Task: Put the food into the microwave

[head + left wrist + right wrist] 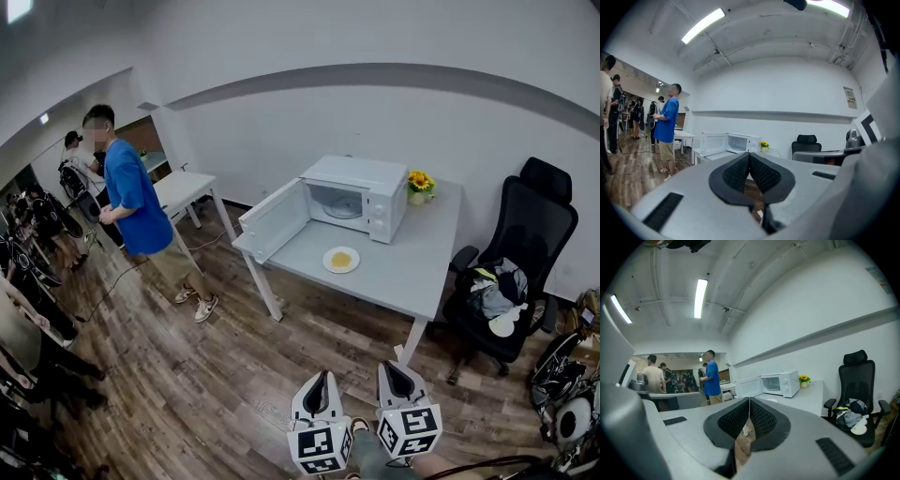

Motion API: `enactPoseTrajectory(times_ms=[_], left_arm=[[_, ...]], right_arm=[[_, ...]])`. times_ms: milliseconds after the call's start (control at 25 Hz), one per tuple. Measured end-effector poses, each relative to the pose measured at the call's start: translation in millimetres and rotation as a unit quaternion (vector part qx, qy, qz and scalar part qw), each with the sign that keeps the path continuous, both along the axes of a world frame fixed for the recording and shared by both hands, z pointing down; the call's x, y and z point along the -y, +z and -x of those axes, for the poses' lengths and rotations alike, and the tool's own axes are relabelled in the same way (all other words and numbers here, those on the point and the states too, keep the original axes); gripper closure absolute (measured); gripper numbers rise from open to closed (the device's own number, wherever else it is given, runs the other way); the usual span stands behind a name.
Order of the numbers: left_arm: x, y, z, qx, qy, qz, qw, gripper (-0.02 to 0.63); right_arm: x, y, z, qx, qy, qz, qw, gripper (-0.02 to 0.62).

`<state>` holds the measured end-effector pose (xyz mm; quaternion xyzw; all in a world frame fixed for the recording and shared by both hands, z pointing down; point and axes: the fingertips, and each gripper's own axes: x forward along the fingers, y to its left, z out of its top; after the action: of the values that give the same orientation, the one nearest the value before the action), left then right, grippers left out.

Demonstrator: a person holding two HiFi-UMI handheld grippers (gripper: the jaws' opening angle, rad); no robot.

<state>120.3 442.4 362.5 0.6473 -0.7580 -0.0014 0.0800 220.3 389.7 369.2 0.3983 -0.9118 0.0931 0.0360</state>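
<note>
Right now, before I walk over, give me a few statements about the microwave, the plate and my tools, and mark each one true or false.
1. The microwave door is open. True.
2. The plate with the food is inside the microwave. False: it sits on the table in front of it.
3. The left tool and right tool are both shut and empty. True.
4. The flower pot stands on top of the microwave. False: it stands on the table beside it.

I see the plate [341,260] on the table [412,272] before the microwave [361,197], flowers [419,184] right of the microwave, chair [525,253] further right.
</note>
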Motion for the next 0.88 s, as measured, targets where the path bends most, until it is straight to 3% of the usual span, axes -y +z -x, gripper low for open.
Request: enactPoseTrajectory(times_ms=[880], left_arm=[[136.9,0.9,73.3,-0.011,-0.023,0.006,0.9997,0.603]], right_arm=[[142.0,0.3,71.5,-0.01,-0.024,0.005,1.0,0.578]])
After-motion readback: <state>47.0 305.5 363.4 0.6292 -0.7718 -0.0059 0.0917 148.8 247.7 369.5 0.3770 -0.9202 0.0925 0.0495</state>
